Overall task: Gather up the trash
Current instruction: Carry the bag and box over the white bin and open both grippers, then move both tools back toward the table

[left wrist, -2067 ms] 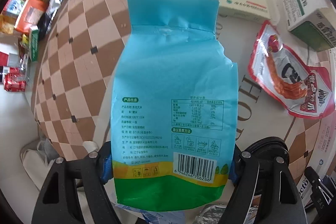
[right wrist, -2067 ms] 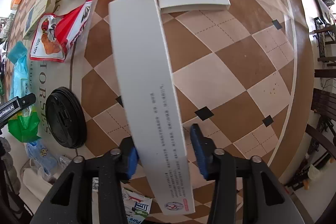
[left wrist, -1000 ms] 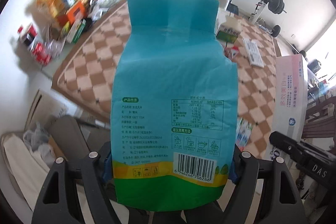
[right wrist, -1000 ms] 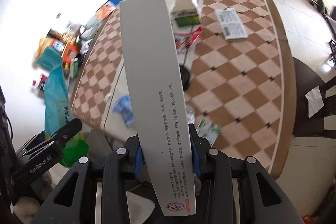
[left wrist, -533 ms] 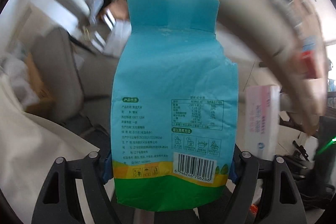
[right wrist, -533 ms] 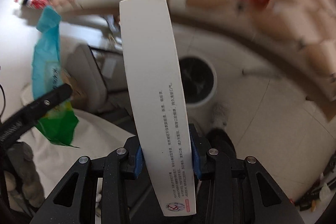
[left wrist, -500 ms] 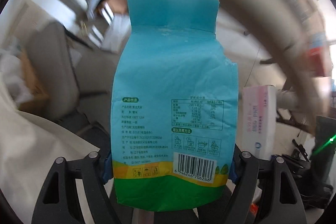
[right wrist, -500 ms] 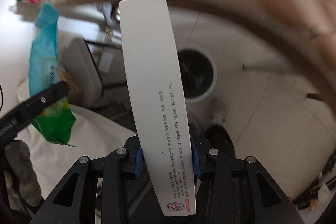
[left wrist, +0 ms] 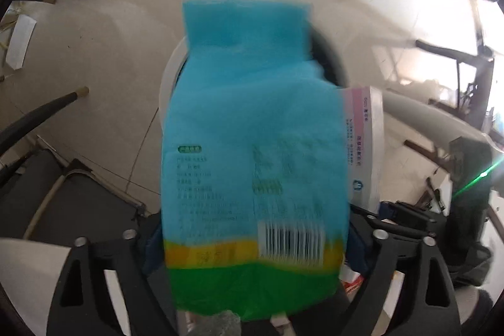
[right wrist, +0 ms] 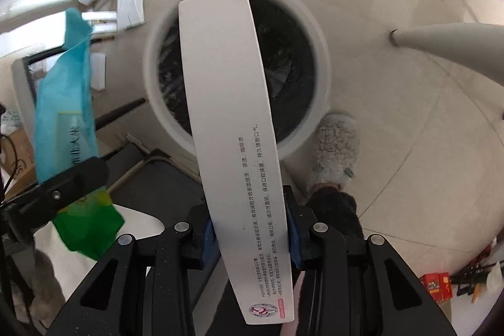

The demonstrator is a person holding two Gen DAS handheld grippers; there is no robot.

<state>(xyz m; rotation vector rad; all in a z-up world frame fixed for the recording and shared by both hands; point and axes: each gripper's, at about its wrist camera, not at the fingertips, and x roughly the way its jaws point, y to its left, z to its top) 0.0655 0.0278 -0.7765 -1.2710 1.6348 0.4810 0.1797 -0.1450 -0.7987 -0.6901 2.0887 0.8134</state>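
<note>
The left gripper (left wrist: 252, 236) pinches a blue pouch (left wrist: 252, 128) with a yellow band and green base by its lower end, its print smeared by blur. The right gripper (right wrist: 249, 233) clamps a long white carton (right wrist: 233, 122) across its width. Both point down over a round white trash bin (right wrist: 321, 59) with a dark liner, the pouch hiding most of its rim in the left view, the carton crossing its mouth in the right.
</note>
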